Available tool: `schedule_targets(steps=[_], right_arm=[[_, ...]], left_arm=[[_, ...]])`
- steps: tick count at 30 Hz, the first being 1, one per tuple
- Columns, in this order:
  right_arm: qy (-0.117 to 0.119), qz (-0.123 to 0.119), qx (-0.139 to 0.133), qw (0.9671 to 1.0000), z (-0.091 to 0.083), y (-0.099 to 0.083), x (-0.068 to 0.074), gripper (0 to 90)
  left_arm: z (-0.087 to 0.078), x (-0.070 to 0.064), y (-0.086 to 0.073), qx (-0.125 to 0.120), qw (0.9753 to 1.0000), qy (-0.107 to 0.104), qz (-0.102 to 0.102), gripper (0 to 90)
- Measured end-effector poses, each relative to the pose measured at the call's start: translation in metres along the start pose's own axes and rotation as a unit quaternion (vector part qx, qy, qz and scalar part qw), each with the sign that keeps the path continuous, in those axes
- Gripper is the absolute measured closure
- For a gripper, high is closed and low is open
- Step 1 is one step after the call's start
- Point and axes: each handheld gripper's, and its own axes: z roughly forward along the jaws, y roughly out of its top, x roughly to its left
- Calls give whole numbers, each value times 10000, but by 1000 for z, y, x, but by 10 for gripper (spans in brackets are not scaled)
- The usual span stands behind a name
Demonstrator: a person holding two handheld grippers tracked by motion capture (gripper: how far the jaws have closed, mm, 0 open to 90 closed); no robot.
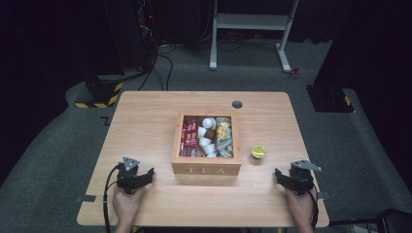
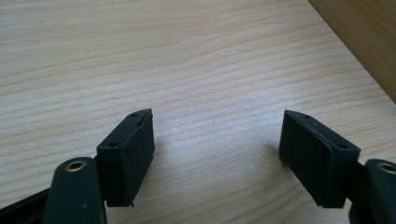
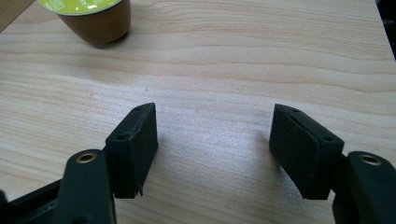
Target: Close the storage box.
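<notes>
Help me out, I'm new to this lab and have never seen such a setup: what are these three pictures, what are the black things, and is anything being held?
A person sits at a wooden table and holds a hand-operated gripper in each hand, no robot arm. The high view looks down from above: left gripper, right gripper. The other two pictures come from cameras riding on those grippers, looking along their own black jaws: left gripper, right gripper. Both sets of jaws stand apart over bare wood, so nothing is held. On the table stands an open wooden tea box filled with sachets and pods. Right of it sits a single pod with a yellow-green lid, nearest the right gripper.
</notes>
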Motion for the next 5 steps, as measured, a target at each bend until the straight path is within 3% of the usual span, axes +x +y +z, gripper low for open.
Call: schedule_targets(steps=[5], right_arm=[[-1,-10,-4,10000,0,0,0,324]], left_arm=[[0,0,0,2,10000,0,4,270]])
